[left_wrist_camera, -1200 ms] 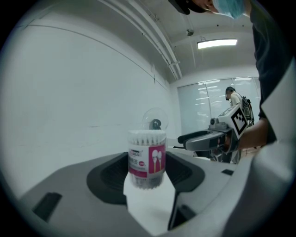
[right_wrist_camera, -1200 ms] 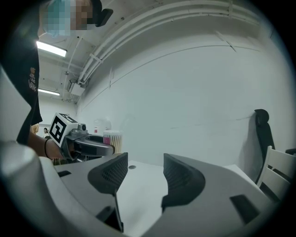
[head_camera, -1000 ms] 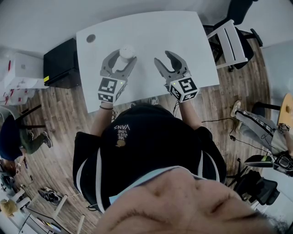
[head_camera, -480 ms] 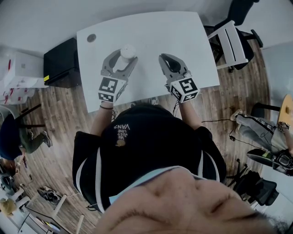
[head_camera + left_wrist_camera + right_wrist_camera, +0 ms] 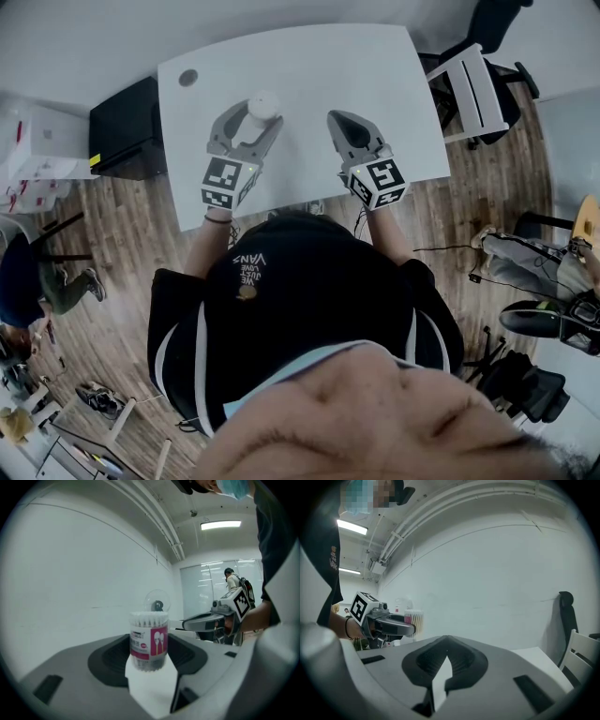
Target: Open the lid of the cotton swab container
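The cotton swab container [image 5: 149, 641] is a clear tub with a pink label, standing upright on the white table [image 5: 375, 75]. In the head view it shows as a white round top [image 5: 262, 105]. A clear round lid [image 5: 157, 601] seems to stand up behind its top. My left gripper [image 5: 251, 120] has its jaws on both sides of the tub, pads against its wall. My right gripper [image 5: 341, 120] sits to the right, apart from the tub, shut with nothing between its jaws. Its closed jaws [image 5: 445, 646] point across the table, with the left gripper [image 5: 389, 625] and tub [image 5: 414, 619] at their left.
A dark round cable hole [image 5: 187, 78] lies at the table's far left corner. A black cabinet [image 5: 122, 131] stands left of the table and a white chair [image 5: 473, 80] to its right. People stand and sit around the room's edges.
The right gripper's jaws went from wide open to shut and shifted slightly. The left gripper and the tub have not moved.
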